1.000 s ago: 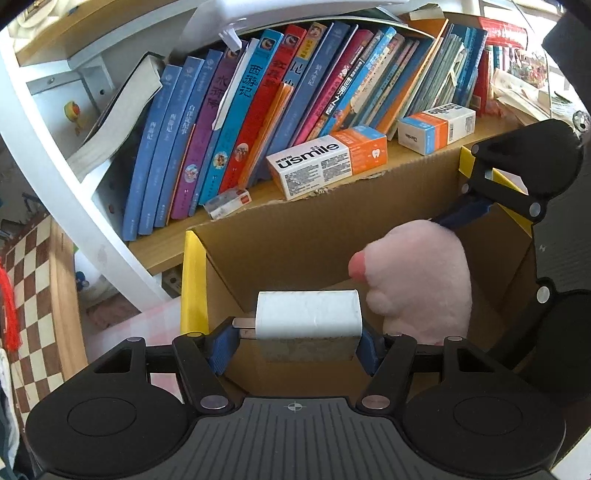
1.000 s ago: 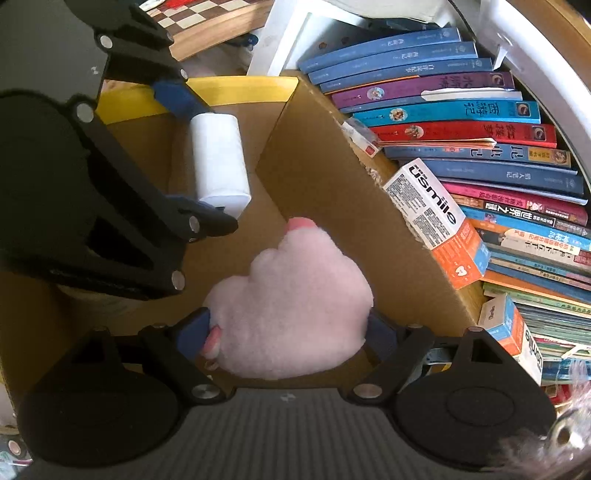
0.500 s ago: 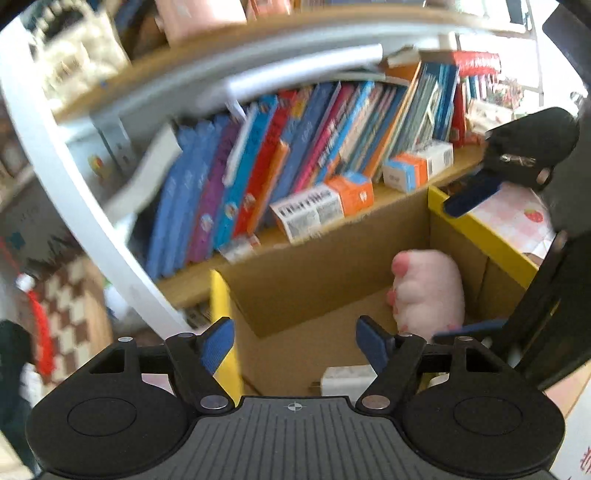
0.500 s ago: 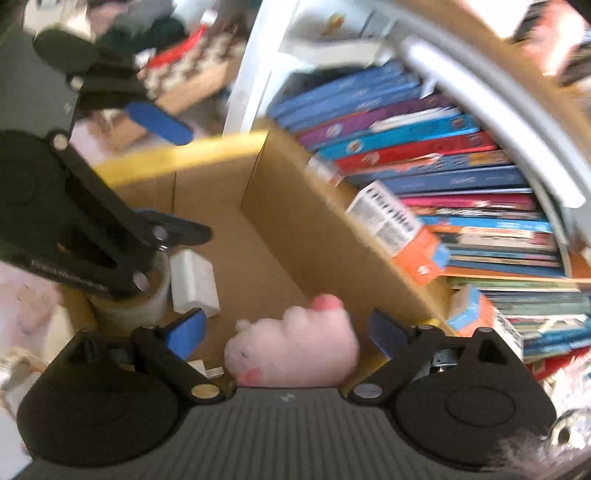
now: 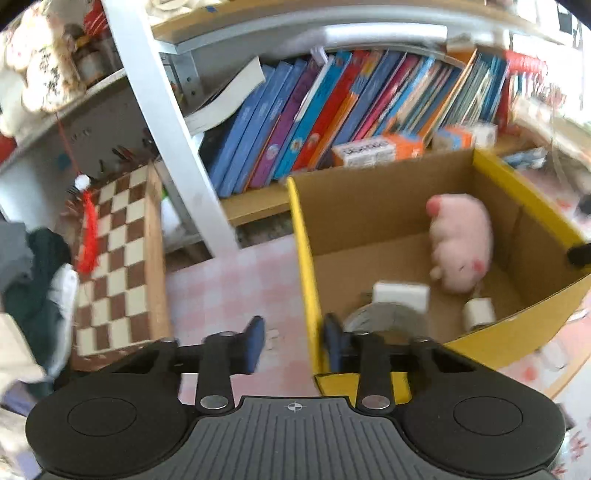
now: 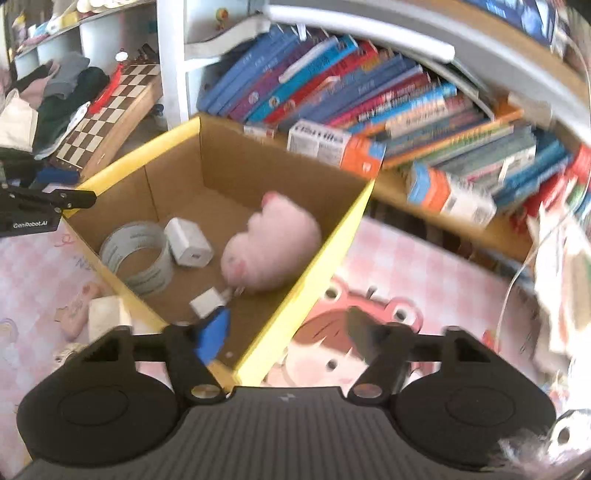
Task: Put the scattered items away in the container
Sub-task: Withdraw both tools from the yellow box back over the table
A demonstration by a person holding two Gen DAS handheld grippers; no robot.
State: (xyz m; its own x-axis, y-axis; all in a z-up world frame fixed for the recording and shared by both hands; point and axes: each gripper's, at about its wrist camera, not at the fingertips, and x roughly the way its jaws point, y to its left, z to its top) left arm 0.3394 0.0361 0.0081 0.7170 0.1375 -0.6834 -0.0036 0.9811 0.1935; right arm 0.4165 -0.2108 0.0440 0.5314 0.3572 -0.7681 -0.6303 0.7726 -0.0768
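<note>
Plush (image 6: 271, 245) sideways (snout toward shelf)

Background: white shelf (image 5: 166, 122) with a wood board (image 5: 255, 203) carrying a leaning row of books (image 5: 314, 122), mostly blue, red, purple spines. Orange-and-white cartons (image 6: 332, 147) lie in front of the books. Metal rail (image 5: 369, 35) runs above the row. Left of the shelf post: chessboard (image 5: 118, 251) propped up, red tassel (image 5: 88, 236) hanging over it, pile of dark clothes (image 6: 66, 88) beside it. Floor covered by a pink checked mat (image 5: 236, 280) with a cartoon face print (image 6: 332, 332). Bright daylight from the right, far edge washed out. Both views motion-blurred.
</note>
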